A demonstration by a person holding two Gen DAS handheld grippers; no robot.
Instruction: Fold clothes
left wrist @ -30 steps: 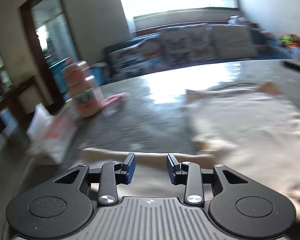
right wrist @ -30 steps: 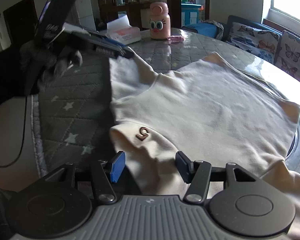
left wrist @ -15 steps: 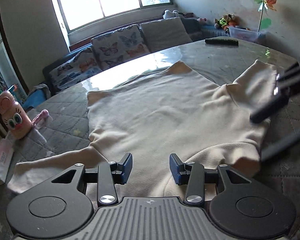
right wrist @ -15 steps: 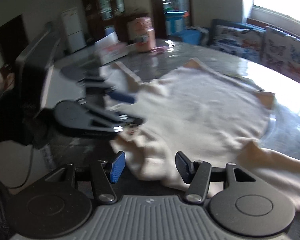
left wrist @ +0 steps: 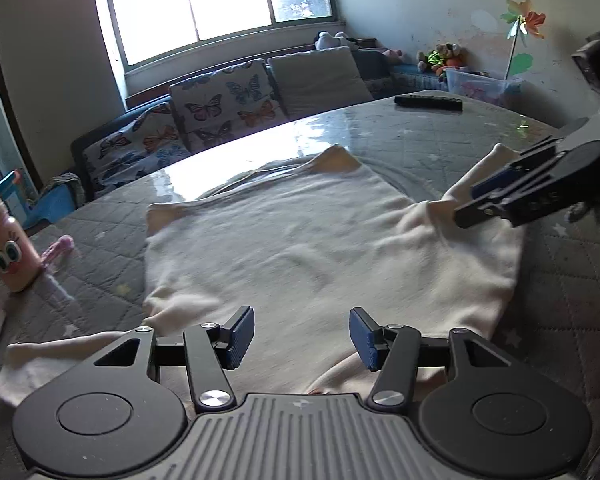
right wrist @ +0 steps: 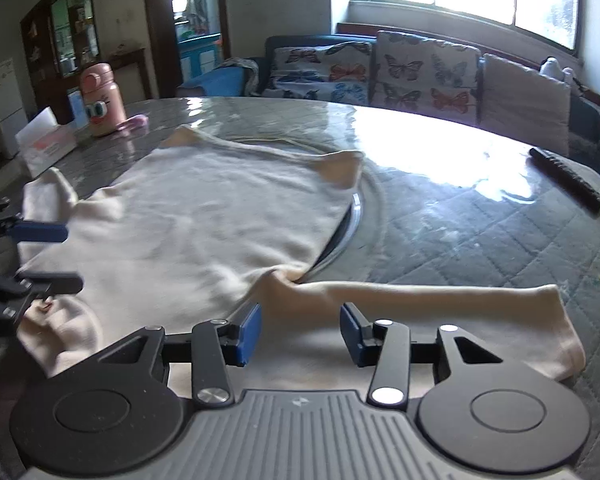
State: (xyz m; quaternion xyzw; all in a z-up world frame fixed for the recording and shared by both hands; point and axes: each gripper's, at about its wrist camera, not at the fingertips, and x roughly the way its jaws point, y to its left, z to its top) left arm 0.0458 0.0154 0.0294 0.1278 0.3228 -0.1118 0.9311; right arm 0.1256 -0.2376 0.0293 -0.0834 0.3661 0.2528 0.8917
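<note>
My left gripper (left wrist: 302, 334) and right gripper (right wrist: 300, 330) both hang with jaws spread, holding nothing, just above the near edge of the cream sweater (left wrist: 300, 240).

The sweater lies flat on the grey quilted table (right wrist: 480, 232), one sleeve (right wrist: 440, 300) stretched out past my right gripper. Farther off I see a pink bottle (right wrist: 102, 100), a black remote (left wrist: 428, 102), then the butterfly cushions (left wrist: 224, 108) under the window.

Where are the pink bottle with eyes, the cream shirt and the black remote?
pink bottle (right wrist: 101, 100): right wrist view, on its body.
cream shirt (left wrist: 300, 248): left wrist view, mid-chest.
black remote (left wrist: 428, 102): left wrist view, its middle.
</note>
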